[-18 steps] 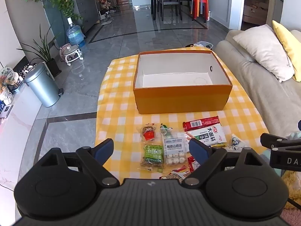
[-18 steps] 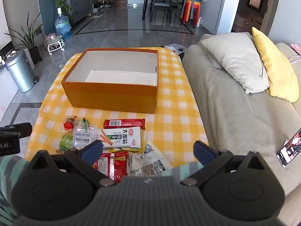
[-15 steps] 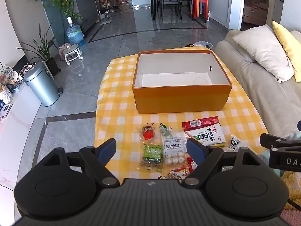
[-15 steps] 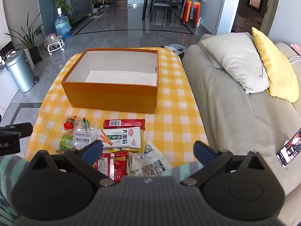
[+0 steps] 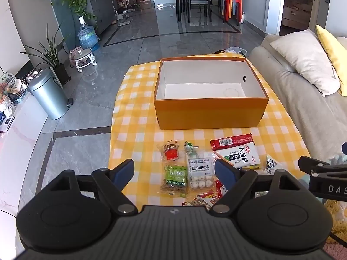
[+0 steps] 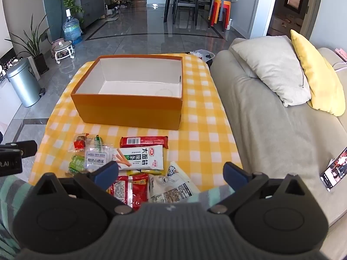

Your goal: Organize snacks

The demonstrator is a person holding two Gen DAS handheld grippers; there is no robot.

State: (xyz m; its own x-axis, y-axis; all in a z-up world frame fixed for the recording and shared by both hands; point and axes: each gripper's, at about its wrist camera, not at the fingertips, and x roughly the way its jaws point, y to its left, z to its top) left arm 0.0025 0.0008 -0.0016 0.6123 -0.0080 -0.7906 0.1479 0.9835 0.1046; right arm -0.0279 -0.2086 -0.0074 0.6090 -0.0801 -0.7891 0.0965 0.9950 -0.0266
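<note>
Both tools hang over the near edge of the worktop, pointing steeply down, and neither holds anything. On the left tool [image 5: 174,170] the blue-padded fingers stand wide apart above a green raisin packet [image 5: 175,178] and a clear bag of white hawthorn balls [image 5: 200,173]; just beyond those lie a small red-wrapped sweet [image 5: 171,151] and a small green-topped packet [image 5: 189,146]. On the right tool [image 6: 171,172] the fingers are likewise spread to their widest, above a pair of red sachets [image 6: 132,186] and a white crumpled packet with black print [image 6: 171,186]. Past these sit a white gluten-strip packet [image 6: 142,158] and, touching its far edge, a long red bar with a barcode [image 6: 144,141]. All the snacks lie close together in one cluster on the yellow-and-white checked cloth [image 6: 201,134] covering the worktop, some overlapping. Farther back on the cloth, apart from the cluster, stands an open orange box [image 6: 128,113] with a white inside; nothing is in it. To the right of the worktop runs a grey sofa [image 6: 271,134] with a pale cushion [image 6: 273,69], a yellow cushion [image 6: 314,75] and a phone [image 6: 334,169] with its screen lit. To the left, on the grey tiled floor, are a metal pedal bin [image 5: 48,95], a water bottle [image 5: 86,35] and potted plants [image 5: 51,56].
</note>
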